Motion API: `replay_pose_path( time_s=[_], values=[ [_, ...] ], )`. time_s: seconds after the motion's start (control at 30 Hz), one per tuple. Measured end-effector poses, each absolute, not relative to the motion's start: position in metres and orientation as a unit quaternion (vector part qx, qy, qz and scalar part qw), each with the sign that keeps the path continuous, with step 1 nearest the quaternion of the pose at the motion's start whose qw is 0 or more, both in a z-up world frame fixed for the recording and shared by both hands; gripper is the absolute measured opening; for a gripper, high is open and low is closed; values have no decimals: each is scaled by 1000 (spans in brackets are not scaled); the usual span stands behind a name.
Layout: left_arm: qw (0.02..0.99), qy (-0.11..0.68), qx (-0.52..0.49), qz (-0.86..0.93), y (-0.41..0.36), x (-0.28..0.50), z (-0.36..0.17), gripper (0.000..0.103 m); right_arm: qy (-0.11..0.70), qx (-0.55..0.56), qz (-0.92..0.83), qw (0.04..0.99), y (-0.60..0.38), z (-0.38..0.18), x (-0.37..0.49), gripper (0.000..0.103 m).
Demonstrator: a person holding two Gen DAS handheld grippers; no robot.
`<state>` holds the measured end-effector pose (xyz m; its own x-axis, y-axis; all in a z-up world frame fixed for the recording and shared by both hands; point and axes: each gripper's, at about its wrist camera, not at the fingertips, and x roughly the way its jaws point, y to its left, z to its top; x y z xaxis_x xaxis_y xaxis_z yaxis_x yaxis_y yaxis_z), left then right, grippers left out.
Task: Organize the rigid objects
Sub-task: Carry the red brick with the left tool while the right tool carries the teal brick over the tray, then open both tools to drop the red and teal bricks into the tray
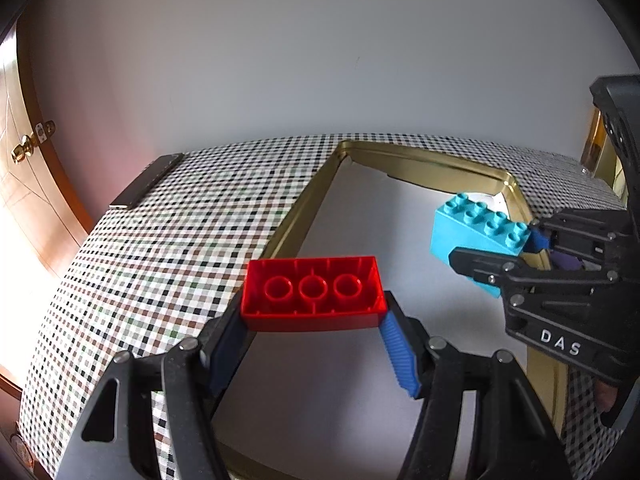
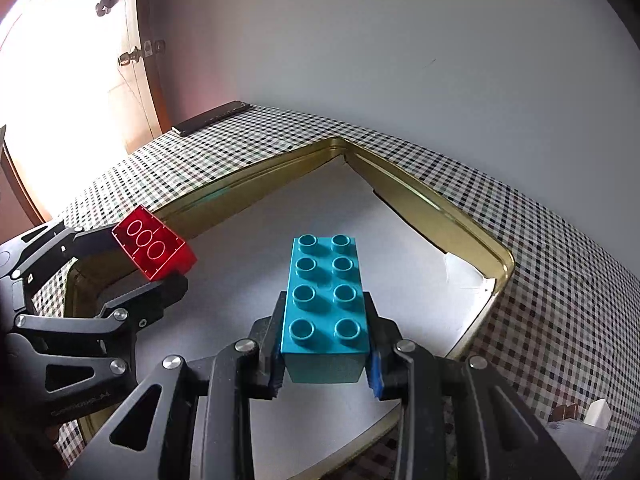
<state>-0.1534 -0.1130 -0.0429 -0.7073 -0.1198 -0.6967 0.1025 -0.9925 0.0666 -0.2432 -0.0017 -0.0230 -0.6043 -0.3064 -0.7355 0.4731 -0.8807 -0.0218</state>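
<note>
Now my left hand-held gripper clamps the red brick by its short ends, hollow underside facing the camera, above the tray's near-left edge. Meanwhile my right hand-held gripper grips the teal brick, studs up, over the tray's white liner on the checkered table.

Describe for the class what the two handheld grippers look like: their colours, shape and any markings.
Both are matt black linkage frames with triangular cut-outs and silver pivot pins. The left gripper has ribbed blue pads lining its fingers; the right gripper has the same blue pads. The right gripper's side carries the white letters "DAS". No cables or sleeves show.
</note>
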Motion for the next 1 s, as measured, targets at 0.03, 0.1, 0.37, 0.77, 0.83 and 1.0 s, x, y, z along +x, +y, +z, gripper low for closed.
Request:
replay_pose_path(
  time_s=[0.03,0.1,0.37,0.77,0.83,1.0],
  values=[
    [59,-11,379,-923,-114,-154,-43,64,108,388,-889,219,-2,-23,-244,34],
    [57,-13,384,-922,-114,-156,-43,64,111,390,-887,219,-4,-24,-245,34],
    [52,-16,400,-915,-116,-162,-48,64,118,400,-882,219,-8,-28,-250,34],
    [44,-23,414,-909,-112,-168,-52,64,120,408,-880,212,-10,-31,-256,34],
    [43,-22,416,-908,-112,-169,-53,64,120,410,-879,213,-11,-31,-257,34],
    [42,-23,418,-907,-112,-170,-50,70,110,414,-878,211,-10,-28,-259,34]
  ],
)
